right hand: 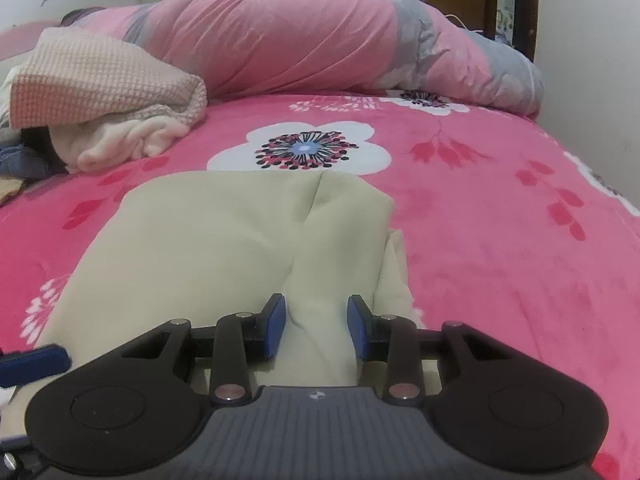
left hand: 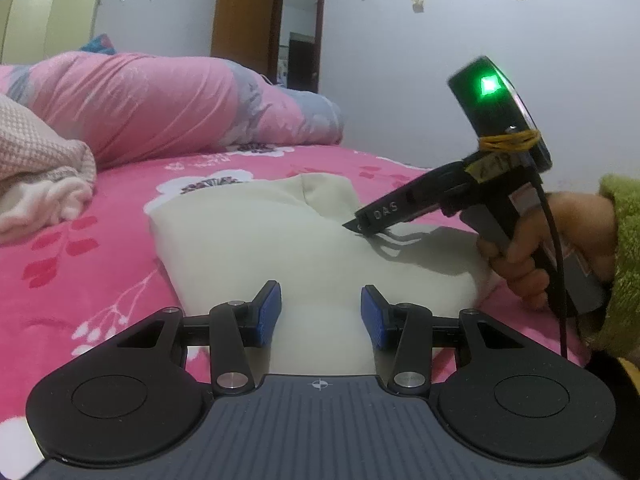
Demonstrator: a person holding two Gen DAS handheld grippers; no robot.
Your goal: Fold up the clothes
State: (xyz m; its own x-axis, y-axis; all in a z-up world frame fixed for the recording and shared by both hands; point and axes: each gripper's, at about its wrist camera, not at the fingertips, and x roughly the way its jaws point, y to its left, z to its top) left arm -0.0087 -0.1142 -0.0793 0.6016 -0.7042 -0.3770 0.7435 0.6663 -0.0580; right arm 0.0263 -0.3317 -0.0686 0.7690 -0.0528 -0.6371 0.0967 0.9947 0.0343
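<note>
Both tongs stand wide, holding nothing: left tongs (left hand: 321, 312) and right tongs (right hand: 317, 326) low over the cream garment (right hand: 224, 232), lying partly folded on the pink bed (right hand: 500, 240). I'd pinch every layer at an edge, lifting evenly.

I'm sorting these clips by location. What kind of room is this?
Most likely a home bedroom: the cream garment lies on a bed with a pink floral cover, a rolled pink quilt lies at its far end, and a wooden door stands open behind.
</note>
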